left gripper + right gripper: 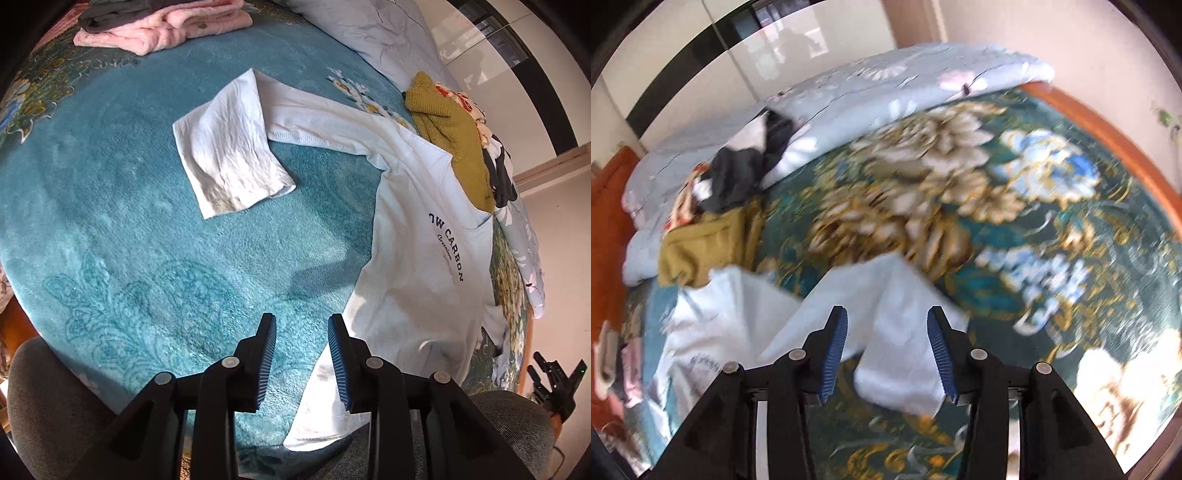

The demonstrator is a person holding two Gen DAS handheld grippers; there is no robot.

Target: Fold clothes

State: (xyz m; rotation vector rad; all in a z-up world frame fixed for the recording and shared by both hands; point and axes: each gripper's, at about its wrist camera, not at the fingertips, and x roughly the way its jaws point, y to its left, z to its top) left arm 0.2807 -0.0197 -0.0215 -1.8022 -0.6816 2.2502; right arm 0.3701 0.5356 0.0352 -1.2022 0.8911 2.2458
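**long-sleeved shirt spread on the bed, both grippers open and empty**

the pale blue shirt [417,266] lies flat on the teal blanket [129,229], its printed chest up. one sleeve [236,147] runs away from the body and is folded back on itself. the other sleeve [905,332] lies over the floral bedspread [1015,221], seen blurred in the right wrist view. the left gripper [302,321] hangs above the blanket with its jaws parted and nothing between them; the shirt's hem corner lies just beside and under its right finger. the right gripper [888,314] is likewise parted and empty, with the second sleeve directly ahead between its fingers, so the right hand appears nearer to that sleeve. beyond lie an olive sweater [447,129], a pink folded pile [166,26] and a floral quilt [886,85].
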